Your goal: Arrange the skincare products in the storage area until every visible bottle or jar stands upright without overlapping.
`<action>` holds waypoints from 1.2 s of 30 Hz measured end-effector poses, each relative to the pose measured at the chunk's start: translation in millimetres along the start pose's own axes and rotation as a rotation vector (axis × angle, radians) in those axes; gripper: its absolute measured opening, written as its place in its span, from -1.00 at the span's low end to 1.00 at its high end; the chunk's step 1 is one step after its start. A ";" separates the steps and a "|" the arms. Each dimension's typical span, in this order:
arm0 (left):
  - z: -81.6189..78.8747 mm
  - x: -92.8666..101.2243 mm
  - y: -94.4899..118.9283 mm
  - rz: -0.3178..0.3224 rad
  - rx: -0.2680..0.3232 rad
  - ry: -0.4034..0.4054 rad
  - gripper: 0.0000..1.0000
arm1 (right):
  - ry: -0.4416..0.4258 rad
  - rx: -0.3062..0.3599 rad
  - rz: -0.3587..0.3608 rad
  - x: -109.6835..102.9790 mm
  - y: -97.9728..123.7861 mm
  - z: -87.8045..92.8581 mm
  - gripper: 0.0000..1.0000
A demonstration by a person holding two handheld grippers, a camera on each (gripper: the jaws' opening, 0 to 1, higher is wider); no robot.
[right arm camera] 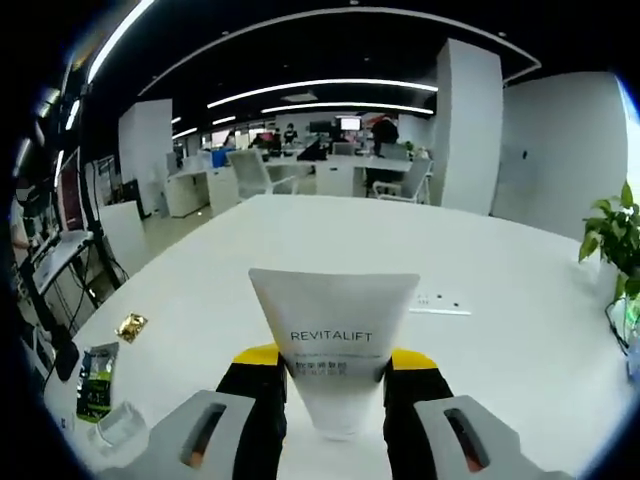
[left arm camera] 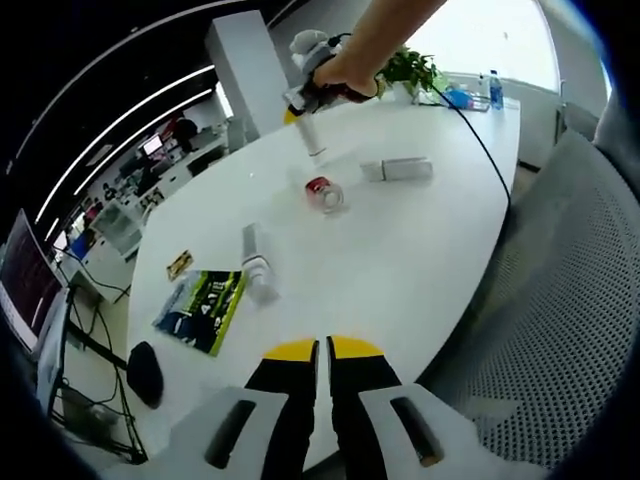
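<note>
Here my right gripper (right arm camera: 335, 385) clamps a white tube (right arm camera: 334, 345) printed REVITALIFT between its yellow-tipped jaws, the crimped wide end up. In the left gripper view that same tube (left arm camera: 311, 136) hangs over the white table (left arm camera: 420, 250), just beyond the red-capped jar (left arm camera: 324, 193) lying on its side. To one side of the jar a white bottle (left arm camera: 397, 169) lies flat; nearer to me than the jar a second white bottle (left arm camera: 256, 261) lies flat too, with a green leaflet (left arm camera: 202, 308) and a small gold sachet (left arm camera: 179, 264) beside it. My left gripper (left arm camera: 322, 352) holds nothing, jaws nearly together, at the table's near edge.
</note>
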State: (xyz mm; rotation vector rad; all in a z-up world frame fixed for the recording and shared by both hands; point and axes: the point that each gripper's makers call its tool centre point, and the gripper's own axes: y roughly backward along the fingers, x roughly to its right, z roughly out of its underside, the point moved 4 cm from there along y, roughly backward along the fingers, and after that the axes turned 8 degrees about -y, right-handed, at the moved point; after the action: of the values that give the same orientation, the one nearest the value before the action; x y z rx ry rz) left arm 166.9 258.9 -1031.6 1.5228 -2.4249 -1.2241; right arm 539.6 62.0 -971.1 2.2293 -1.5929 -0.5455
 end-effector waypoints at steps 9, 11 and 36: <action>0.5 0.7 0.1 0.005 0.003 -0.005 -1.00 | -0.006 0.043 0.044 -2.4 10.3 4.5 -0.36; 0.9 0.8 -0.1 0.006 0.001 -0.006 -1.00 | -0.011 0.046 0.052 -2.0 10.3 4.2 -0.36; 0.7 0.3 0.4 0.005 0.009 -0.019 -1.00 | -0.005 -0.037 0.064 -2.9 15.5 11.9 -0.28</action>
State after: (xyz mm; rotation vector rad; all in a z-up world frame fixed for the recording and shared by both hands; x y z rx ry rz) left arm 166.1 259.2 -1031.9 1.5134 -2.4483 -1.2341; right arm 520.1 59.3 -973.4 2.1445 -1.6366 -0.5581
